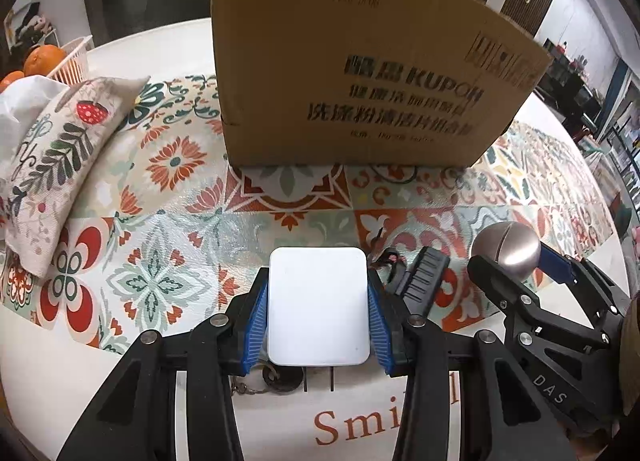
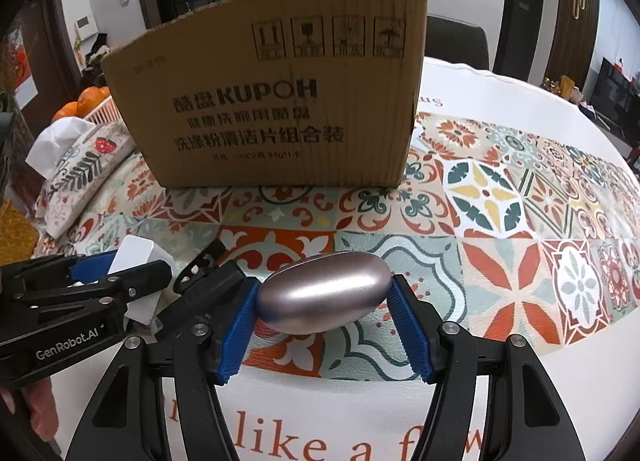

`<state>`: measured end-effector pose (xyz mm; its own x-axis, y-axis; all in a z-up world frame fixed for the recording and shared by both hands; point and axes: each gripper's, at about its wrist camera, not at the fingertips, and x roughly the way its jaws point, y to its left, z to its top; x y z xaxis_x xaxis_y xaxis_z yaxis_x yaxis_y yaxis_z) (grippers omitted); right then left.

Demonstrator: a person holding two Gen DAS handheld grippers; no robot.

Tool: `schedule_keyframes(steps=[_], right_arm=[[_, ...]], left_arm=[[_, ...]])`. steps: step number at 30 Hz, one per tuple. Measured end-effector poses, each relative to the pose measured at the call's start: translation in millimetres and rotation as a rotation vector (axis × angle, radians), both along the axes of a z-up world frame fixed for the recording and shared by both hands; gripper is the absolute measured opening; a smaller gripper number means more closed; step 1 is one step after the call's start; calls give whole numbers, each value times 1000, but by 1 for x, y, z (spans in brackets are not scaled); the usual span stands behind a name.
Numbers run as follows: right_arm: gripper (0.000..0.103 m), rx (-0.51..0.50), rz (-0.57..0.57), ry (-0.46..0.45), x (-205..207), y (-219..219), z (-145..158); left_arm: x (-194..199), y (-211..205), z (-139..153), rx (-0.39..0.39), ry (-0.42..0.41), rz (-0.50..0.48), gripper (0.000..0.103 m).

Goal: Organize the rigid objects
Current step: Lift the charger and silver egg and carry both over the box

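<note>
The round white counter (image 2: 520, 401) carries a tiled floral mat (image 2: 500, 221) with orange lettering at its near edge; a cardboard box (image 1: 360, 73) stands mid-mat, a tissue pouch (image 1: 60, 165) and a basket of oranges (image 1: 44, 61) toward the left edge; dark doors and a chair lie behind. The left tongs (image 1: 318, 309) grip a white charger (image 1: 318, 301); the right tongs (image 2: 324, 301) clamp a metallic egg-shaped case (image 2: 324, 293), near the front edge; a black clip (image 1: 424, 277) lies between them.
</note>
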<state>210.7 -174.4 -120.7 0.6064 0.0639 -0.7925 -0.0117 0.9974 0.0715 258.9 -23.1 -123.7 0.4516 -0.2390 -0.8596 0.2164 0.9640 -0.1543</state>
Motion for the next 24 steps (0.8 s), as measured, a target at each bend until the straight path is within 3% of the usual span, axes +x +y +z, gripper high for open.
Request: schedule_keyframes(steps=[24], right_arm=[[65, -6, 13, -150, -13, 6, 60]], left_arm=[[-12, 1, 57, -48, -155, -10, 44]])
